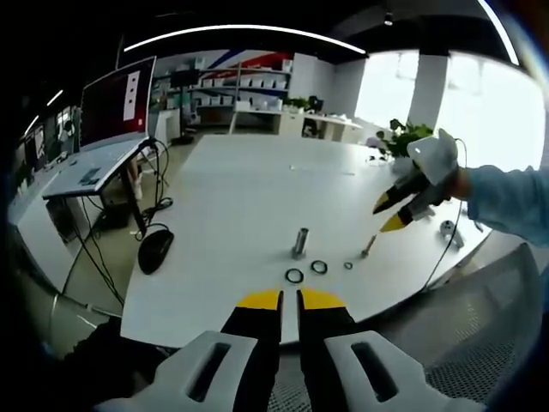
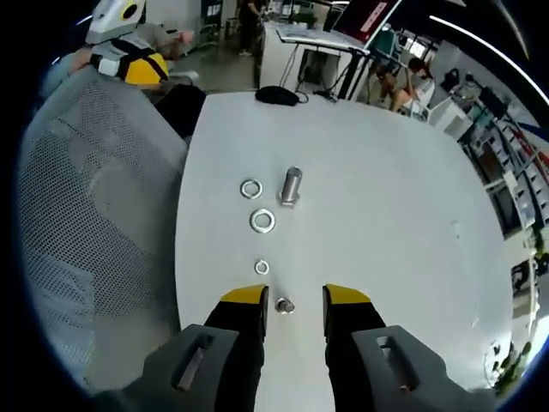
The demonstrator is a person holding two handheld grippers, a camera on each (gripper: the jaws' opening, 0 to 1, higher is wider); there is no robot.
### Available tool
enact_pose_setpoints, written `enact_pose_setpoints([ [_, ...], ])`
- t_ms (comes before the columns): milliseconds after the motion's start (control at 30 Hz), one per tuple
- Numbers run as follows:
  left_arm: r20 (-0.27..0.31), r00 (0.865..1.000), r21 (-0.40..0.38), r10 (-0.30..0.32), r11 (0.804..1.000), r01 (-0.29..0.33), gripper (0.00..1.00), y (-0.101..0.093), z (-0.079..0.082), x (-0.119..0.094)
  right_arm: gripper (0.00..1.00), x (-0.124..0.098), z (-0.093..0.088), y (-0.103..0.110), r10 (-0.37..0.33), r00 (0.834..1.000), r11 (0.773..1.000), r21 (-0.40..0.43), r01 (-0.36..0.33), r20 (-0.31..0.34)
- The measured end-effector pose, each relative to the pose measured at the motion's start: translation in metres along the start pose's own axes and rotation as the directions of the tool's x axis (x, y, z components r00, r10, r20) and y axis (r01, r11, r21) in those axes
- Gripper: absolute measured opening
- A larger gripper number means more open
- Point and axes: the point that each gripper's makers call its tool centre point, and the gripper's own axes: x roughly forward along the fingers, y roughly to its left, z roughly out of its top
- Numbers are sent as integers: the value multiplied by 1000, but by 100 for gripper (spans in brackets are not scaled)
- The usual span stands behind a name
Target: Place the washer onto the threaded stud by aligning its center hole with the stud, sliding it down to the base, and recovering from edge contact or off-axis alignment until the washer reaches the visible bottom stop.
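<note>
In the left gripper view, a laptop (image 1: pixel 94 163) sits on a side desk at far left, and a dark mouse (image 1: pixel 155 250) lies at the near left corner of the white table (image 1: pixel 232 197). Right of it, the left gripper (image 1: pixel 289 299) hangs over the table's near edge with its yellow-tipped jaws almost together, only a thin slit between them and nothing in it. Just beyond the tips lie two washers, one (image 1: pixel 294 275) nearer and one (image 1: pixel 319 267) a little to its right, both flat on the table. The stud (image 1: pixel 300 242) stands upright behind them, its long axis vertical and its top end bare. Further right lie a small ring (image 1: pixel 347 265) and then a bolt (image 1: pixel 368 246), which lies tilted. At far right the right gripper (image 1: pixel 389 212) is held in the air above the table by a gloved hand (image 1: pixel 436 161), tips pointing down and left. In the right gripper view, the washers (image 2: pixel 251 189) (image 2: pixel 262 221) lie flat just left of the upright stud (image 2: pixel 291 185), apart from it, with the small ring (image 2: pixel 262 267) nearer the camera. The right gripper (image 2: pixel 292 299) has its jaws moderately apart, the bolt (image 2: pixel 284 305) lying on the table between the tips, untouched.
</note>
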Motion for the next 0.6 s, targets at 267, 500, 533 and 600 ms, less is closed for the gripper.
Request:
enact_pose_setpoints([
  [267, 6, 1000, 3, -1, 1000, 1, 4, 0, 1, 0, 27, -2, 4, 8, 10, 1000, 999, -34, -10, -7],
  [500, 11, 1000, 3, -2, 1000, 1, 4, 0, 2, 0, 27, 1, 6, 14, 27, 999, 996, -90, -30, -35],
  [533, 12, 1000, 3, -1, 1000, 1, 4, 0, 2, 0, 27, 2, 5, 14, 27, 999, 995, -95, -31, -43],
  [600, 14, 1000, 3, -1, 1000, 0, 4, 0, 2, 0, 27, 3, 7, 15, 37, 998, 994, -106, -42, -49],
])
